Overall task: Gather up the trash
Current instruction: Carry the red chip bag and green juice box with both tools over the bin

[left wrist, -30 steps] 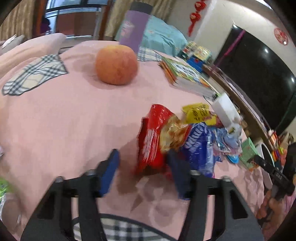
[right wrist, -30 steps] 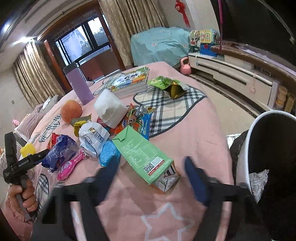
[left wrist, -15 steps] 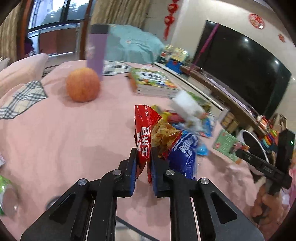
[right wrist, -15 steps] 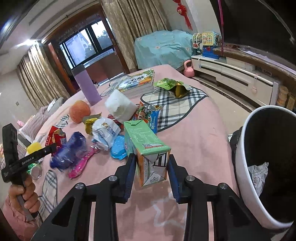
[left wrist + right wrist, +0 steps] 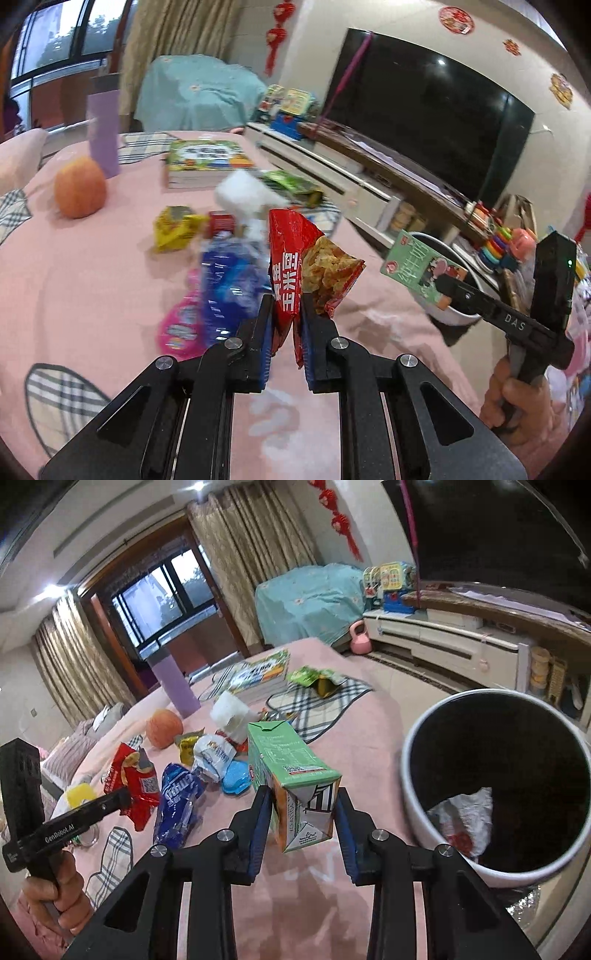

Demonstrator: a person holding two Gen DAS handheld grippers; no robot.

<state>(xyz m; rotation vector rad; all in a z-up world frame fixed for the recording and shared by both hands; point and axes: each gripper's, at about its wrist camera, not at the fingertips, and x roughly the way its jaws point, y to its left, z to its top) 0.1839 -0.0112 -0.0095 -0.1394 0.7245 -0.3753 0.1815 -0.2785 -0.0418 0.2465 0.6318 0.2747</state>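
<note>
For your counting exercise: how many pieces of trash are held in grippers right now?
2: the red snack bag in the left gripper; the green carton in the right gripper.

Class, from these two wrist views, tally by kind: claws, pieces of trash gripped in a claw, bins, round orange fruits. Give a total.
Claws: 2, left claw and right claw
Gripped trash: 2, red snack bag and green carton
Bin: 1
Orange fruit: 1
Total: 6
</note>
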